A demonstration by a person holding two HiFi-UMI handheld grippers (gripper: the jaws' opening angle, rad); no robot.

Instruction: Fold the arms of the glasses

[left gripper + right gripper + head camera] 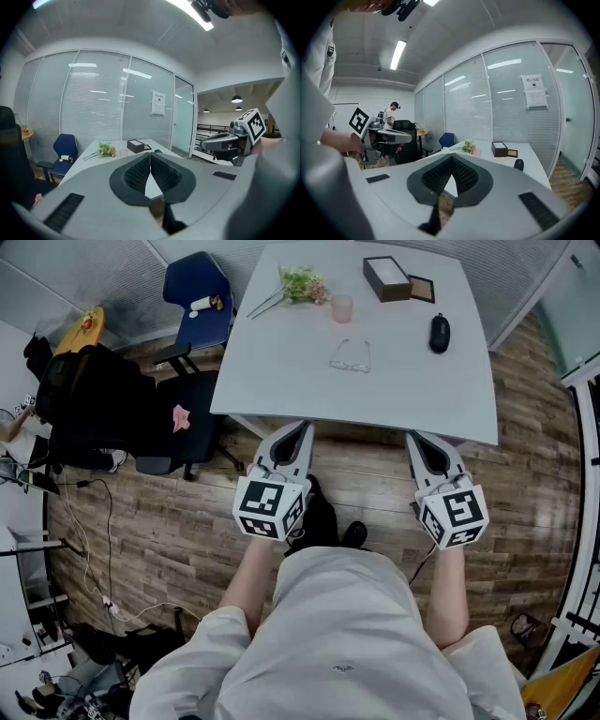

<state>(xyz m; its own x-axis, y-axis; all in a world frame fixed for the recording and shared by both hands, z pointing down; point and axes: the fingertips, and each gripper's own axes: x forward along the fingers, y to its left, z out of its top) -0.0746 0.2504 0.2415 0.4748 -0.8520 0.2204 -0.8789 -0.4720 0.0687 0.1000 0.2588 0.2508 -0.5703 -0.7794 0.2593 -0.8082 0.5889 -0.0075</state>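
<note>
- Glasses (pixel 351 356) lie flat on the white table (pixel 281 381), about mid-width and well in from the near edge. The arms look spread open, though they are small in the head view.
- Left gripper (pixel 301 427): jaws pressed together with nothing between them. Its tip sits at the left part of the table's near edge, its body out over the wood floor (pixel 169 521).
- Right gripper (pixel 416 438): jaws also closed tight and empty, tip at the right part of the near edge.
- Both are held close to the person's body, side by side and pointing at the table. This reads as a ready pose before reaching; folding is not yet begun.
- Glasses are well apart from both grippers, farther in on the table and roughly midway between the lines they point along.
- Pink cup (pixel 342 307) stands just beyond the glasses. Flowers (pixel 302 284) and box (pixel 387 278) sit by the far edge, mouse (pixel 439 332) toward the right edge. None blocks the approach.
- Both gripper views show the tabletop past the closed jaws, but the glasses cannot be made out there.
- Jaws likely need to open before either can take an arm.
</note>
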